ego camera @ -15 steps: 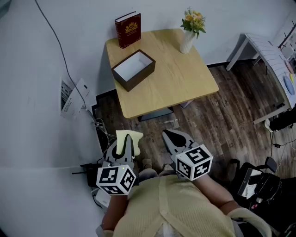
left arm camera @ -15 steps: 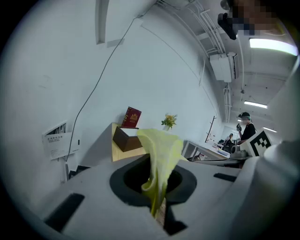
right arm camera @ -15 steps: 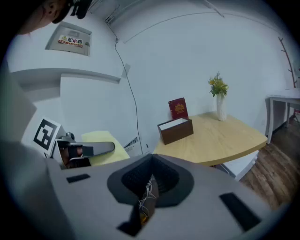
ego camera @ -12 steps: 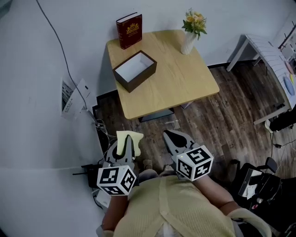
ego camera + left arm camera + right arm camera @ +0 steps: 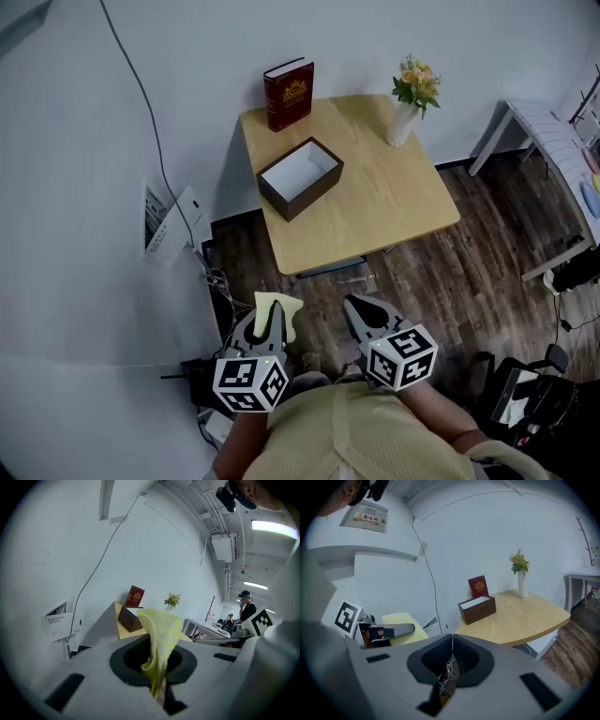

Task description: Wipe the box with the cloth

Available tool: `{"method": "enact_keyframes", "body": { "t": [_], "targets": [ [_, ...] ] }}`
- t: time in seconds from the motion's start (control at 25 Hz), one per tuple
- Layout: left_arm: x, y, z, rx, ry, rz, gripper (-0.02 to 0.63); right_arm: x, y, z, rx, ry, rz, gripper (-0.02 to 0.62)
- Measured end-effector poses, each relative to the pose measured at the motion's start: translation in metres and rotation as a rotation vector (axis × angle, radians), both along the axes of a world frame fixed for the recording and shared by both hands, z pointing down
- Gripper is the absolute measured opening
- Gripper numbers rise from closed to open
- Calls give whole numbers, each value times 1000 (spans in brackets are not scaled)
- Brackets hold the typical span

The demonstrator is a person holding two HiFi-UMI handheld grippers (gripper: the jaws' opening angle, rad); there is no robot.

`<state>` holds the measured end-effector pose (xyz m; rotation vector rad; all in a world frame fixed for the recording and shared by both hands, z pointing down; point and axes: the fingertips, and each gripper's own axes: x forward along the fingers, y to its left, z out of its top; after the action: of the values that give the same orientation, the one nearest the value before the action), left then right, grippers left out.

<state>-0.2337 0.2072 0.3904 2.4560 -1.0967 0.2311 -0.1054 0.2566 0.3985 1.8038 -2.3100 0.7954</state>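
- Cloth [image 5: 161,637], pale yellow, stands pinched in the left gripper [image 5: 265,317]. The jaws are clamped on its lower fold, and the loose top flops forward past the tips.
- Right gripper [image 5: 364,306] is just beside it, jaws pressed together on nothing.
- Both are held low and close against the person's body, forearms tucked in, tips pointing ahead toward the table [image 5: 403,211]. Neither reaches over it, and a strip of dark floor lies between.
- Since half a second ago the whole scene has slid down and to the right in the head view, grippers and table together. The gap between them looks about the same. I read that as the head turning rather than an approach, so wiping has not begun.
- Box [image 5: 300,176], brown outside and white inside, open and empty, sits near the table's left edge, well apart from the cloth.
- Beyond it, a red book [image 5: 289,94] stands by the wall, and a vase of flowers [image 5: 411,103] is at the far right corner.
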Motion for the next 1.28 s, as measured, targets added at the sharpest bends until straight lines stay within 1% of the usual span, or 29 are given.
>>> {"method": "enact_keyframes", "body": {
  "t": [0.28, 0.56, 0.84, 1.04, 1.28],
  "targets": [
    [-17, -17, 6, -21, 2, 11, 25, -19, -17, 5, -16, 7, 9, 29],
    [-22, -25, 13, -41, -2, 49, 24, -23, -22, 8, -33, 17, 34, 29],
    [-12, -43, 19, -40, -20, 27, 25, -6, -37, 12, -35, 6, 43, 29],
    [-1, -62, 17, -33, -34, -29, 25, 13, -60, 11, -22, 0, 4, 29],
    [27, -90, 12, -23, -35, -87, 25, 45, -94, 4, 3, -4, -58, 29]
  ]
}}
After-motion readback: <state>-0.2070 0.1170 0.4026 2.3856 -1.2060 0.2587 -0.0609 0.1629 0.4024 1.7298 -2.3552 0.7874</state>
